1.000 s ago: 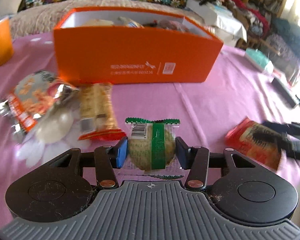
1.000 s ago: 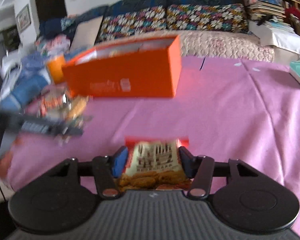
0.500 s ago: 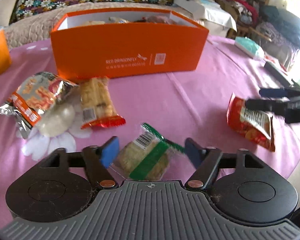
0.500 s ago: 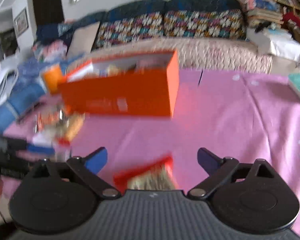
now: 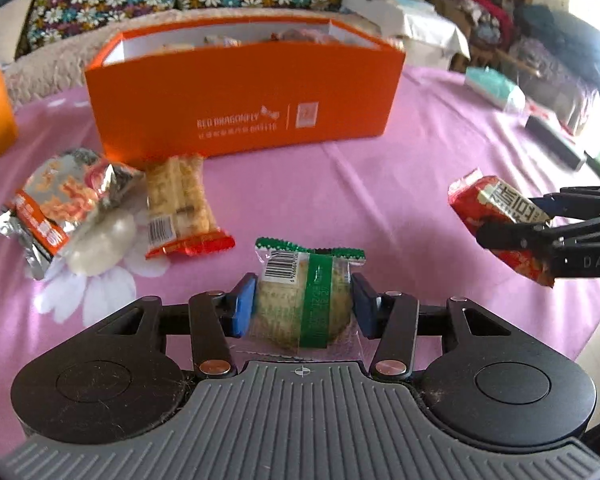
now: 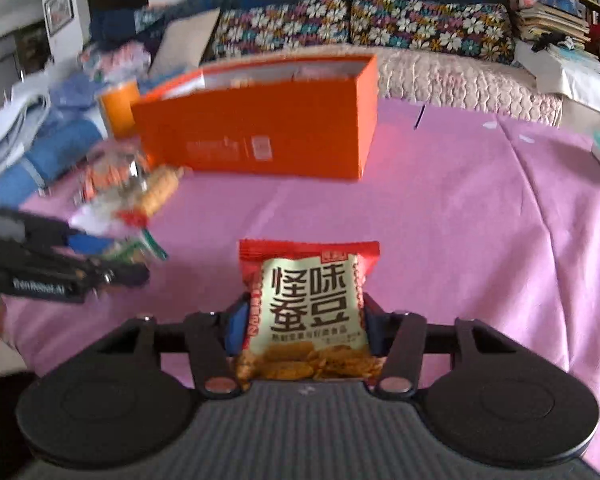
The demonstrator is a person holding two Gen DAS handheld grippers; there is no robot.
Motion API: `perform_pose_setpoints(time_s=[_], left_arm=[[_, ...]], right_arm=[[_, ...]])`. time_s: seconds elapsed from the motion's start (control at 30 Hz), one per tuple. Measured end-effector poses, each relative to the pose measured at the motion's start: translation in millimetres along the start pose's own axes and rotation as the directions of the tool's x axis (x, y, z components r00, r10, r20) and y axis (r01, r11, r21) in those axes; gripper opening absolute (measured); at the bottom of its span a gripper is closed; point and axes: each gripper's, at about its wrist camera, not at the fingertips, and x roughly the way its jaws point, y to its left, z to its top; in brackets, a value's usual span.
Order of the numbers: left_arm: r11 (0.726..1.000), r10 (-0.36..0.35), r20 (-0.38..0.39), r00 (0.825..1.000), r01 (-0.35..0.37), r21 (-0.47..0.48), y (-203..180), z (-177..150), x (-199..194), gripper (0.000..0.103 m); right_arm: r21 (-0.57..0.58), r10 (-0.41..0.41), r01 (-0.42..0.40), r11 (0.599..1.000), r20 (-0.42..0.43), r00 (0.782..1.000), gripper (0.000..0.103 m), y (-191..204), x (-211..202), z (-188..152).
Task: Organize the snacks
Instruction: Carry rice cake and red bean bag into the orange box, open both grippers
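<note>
Left tool [image 5: 303, 308] clamps a round, clear-wrapped green-banded biscuit [image 5: 305, 300]; right tool [image 6: 305, 326] pinches a glossy red bean packet [image 6: 309, 308].

Both snacks are held near the counter's [image 5: 380, 200] front edge, before the orange cardboard box [image 5: 244, 112]. Only the left view shows crinkly foil packets [image 5: 64, 208] beside the box's left corner.

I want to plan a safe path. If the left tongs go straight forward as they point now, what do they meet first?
Probably the orange box. The left tongs, shut on the green-striped biscuit pack, face bare pink tablecloth, then its front wall. Height is unclear.
</note>
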Motion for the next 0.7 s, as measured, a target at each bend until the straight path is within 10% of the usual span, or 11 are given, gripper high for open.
perform_pose_setpoints(time_s=[0.33,0.7], left_arm=[[0.996,-0.025,0.205,0.978,0.041,-0.074,37.0,103.2,-44.2,0.008],[0.978,0.121,0.221,0.968,-0.078,-0.193,112.8,198.3,35.1,0.011]], right_arm=[[0.04,0.052,-0.065,0.997,0.26,0.964,0.055,19.0,-2.8,106.4],[0.065,0.036,-0.06,0.996,0.315,0.948,0.062,13.9,104.4,196.5]])
